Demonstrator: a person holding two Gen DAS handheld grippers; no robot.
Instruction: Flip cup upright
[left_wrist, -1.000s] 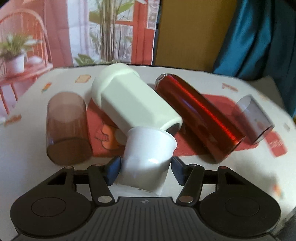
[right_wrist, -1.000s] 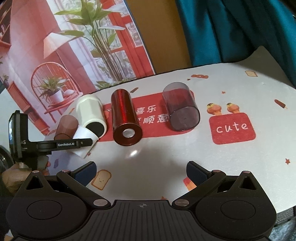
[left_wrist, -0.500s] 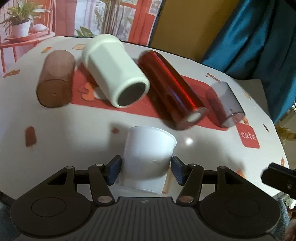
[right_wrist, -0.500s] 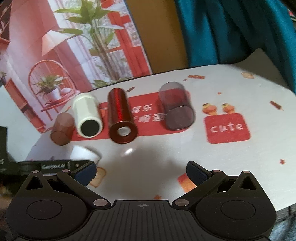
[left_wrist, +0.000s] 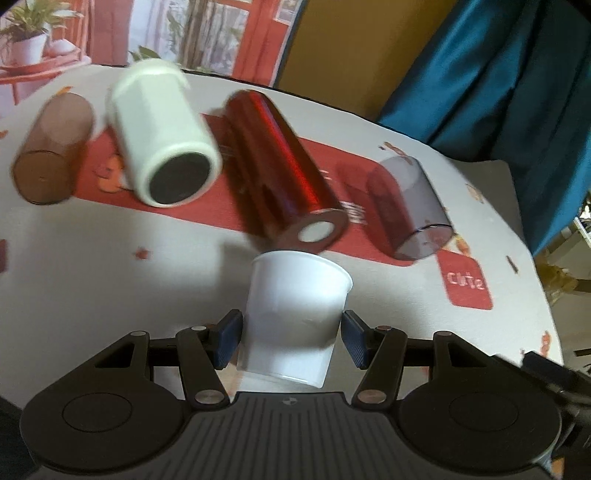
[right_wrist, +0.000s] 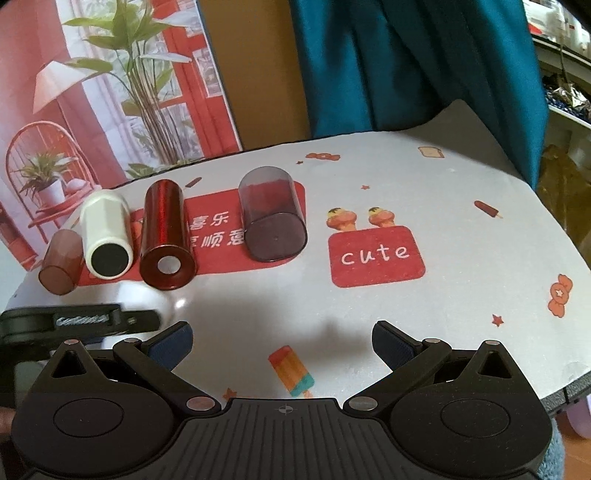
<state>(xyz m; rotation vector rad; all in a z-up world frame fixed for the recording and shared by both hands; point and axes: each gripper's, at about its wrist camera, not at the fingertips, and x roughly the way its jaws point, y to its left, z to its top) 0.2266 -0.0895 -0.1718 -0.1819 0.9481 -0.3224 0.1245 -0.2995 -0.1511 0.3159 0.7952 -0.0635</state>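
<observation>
My left gripper (left_wrist: 291, 338) is shut on a white paper cup (left_wrist: 293, 314), its wide rim pointing away from me, held above the table in front of the row of lying cups. The row holds a brown translucent cup (left_wrist: 51, 147), a white cup (left_wrist: 162, 136), a shiny red cup (left_wrist: 284, 173) and a grey translucent cup (left_wrist: 406, 210), all on their sides. The same row shows in the right wrist view: brown cup (right_wrist: 61, 266), white cup (right_wrist: 107, 232), red cup (right_wrist: 164, 236), grey cup (right_wrist: 271, 214). My right gripper (right_wrist: 282, 341) is open and empty over the near table. The left gripper's body (right_wrist: 77, 319) shows at its left.
The table (right_wrist: 461, 177) has a white printed cloth with a red "cute" patch (right_wrist: 376, 256) and an ice-lolly print (right_wrist: 291, 371). A teal curtain (right_wrist: 406, 62) and a red poster (right_wrist: 110, 92) stand behind. The table's right edge (right_wrist: 569, 380) is near.
My left gripper has lifted the white paper cup away from the white lying cup, pulled back and moved right, now in front of the red cup. My right gripper has stayed open.
</observation>
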